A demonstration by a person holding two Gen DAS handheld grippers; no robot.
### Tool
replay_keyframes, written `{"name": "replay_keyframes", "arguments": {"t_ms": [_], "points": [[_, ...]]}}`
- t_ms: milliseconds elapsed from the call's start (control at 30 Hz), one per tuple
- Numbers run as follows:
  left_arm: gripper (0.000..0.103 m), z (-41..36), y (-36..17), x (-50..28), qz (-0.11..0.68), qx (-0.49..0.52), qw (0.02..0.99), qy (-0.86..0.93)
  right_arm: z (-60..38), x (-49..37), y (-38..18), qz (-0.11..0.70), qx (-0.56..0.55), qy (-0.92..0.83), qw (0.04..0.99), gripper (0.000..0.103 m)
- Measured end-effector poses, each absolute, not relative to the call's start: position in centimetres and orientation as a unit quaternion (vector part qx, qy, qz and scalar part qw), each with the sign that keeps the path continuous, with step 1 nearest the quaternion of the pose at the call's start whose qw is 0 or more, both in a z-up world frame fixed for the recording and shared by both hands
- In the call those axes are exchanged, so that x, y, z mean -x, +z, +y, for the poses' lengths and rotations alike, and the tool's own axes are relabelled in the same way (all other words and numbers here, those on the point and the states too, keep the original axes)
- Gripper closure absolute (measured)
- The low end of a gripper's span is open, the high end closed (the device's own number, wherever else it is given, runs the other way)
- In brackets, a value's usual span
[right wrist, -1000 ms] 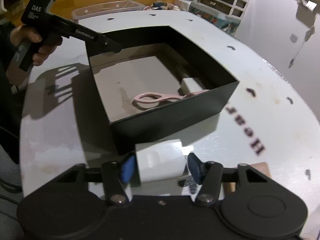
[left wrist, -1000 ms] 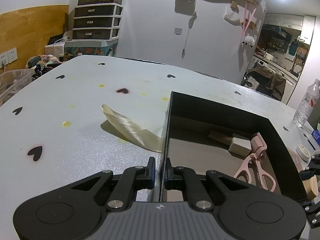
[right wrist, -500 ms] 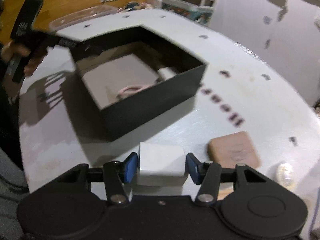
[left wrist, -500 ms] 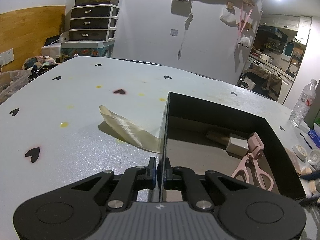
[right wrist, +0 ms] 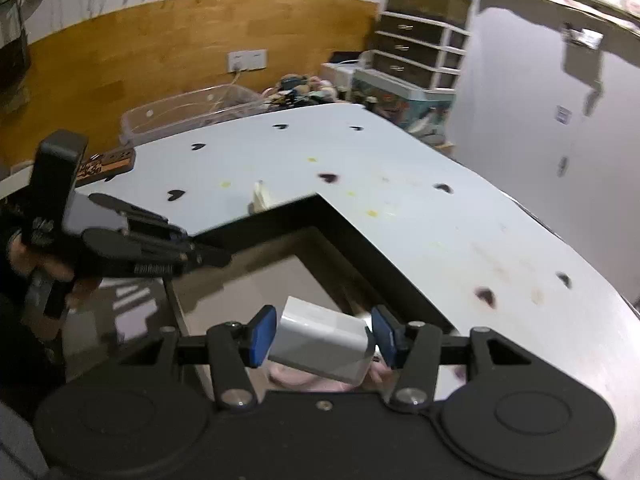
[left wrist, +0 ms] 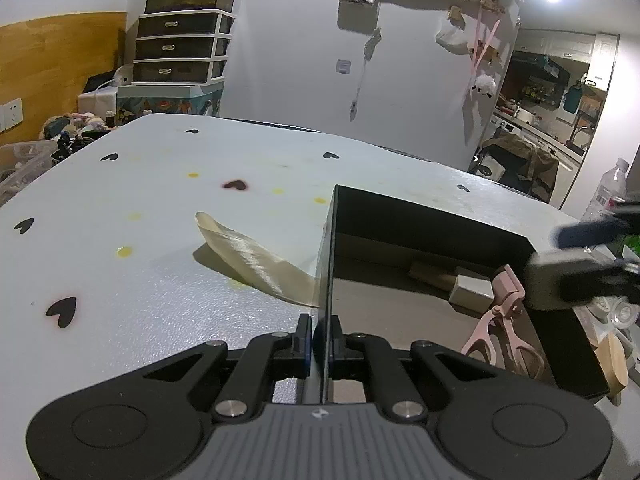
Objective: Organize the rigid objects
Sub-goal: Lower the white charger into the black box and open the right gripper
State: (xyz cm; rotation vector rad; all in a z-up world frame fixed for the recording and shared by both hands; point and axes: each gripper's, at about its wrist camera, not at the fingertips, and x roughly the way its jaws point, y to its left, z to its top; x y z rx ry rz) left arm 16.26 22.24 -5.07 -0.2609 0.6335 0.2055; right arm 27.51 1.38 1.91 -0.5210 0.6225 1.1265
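**Entry: two hand-held claws at a black open box on a heart-dotted table**

Left gripper (left wrist: pixel 320 338): jaws drawn together, clamped on the thin near-left wall of the black box (left wrist: pixel 432 220). One pad sits outside the wall, the other inside. A person's hand (right wrist: pixel 24 268) grips its handle at the table's left edge, as seen from the right wrist.

Right gripper (right wrist: pixel 324 338): jaws about half apart, blue pads pressed on both ends of a white rectangular block (right wrist: pixel 322 344). The block is held clear of the table, tilted slightly, above the box's near edge. In the left wrist view it shows blurred over the box's right wall.

Black box: open-topped, grey floor, standing on the white table (left wrist: pixel 140 280) toward its near right part.

Contents of box: pink scissor-like tool (left wrist: pixel 502 332) leaning at the right wall; small pale block (left wrist: pixel 470 294) just beside it, with a tan piece behind.

Outside box: curled strip of cream ribbon (left wrist: pixel 256 264) touching the left wall; round wooden piece (left wrist: pixel 612 364) and small clear lids at the right wall; water bottle (left wrist: pixel 604 194) at the table's far right edge.
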Motion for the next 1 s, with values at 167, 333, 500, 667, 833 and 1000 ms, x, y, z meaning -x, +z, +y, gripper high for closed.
{"name": "replay_keyframes", "arguments": {"t_ms": [167,333,500,667,833,1000], "points": [[0.095,22.2,-5.1,-16.2,0.31,0.126,0.937,0.097,6.1,-28.0,0.8,0.271,0.258,0.552,0.745,0.05],[0.095,22.2,-5.0,-16.2,0.313,0.124,0.937,0.093,8.9,-28.6,-1.6,0.289,0.291,0.602,0.685,0.05],[0.094,22.4,-5.1,-16.1,0.311,0.124,0.938,0.087,8.6,-28.3,-3.5,0.295,0.353,0.614,0.642,0.05],[0.093,22.6,-5.2,-16.1,0.309,0.127,0.939,0.083,8.2,-28.5,-3.3,0.3,0.398,0.614,0.611,0.05],[0.093,22.7,-5.2,-16.1,0.308,0.128,0.939,0.081,8.9,-28.1,-3.4,0.284,0.428,0.612,0.601,0.05],[0.093,22.6,-5.2,-16.1,0.309,0.127,0.939,0.081,11.1,-27.5,-3.6,0.234,0.47,0.627,0.576,0.051]]}}
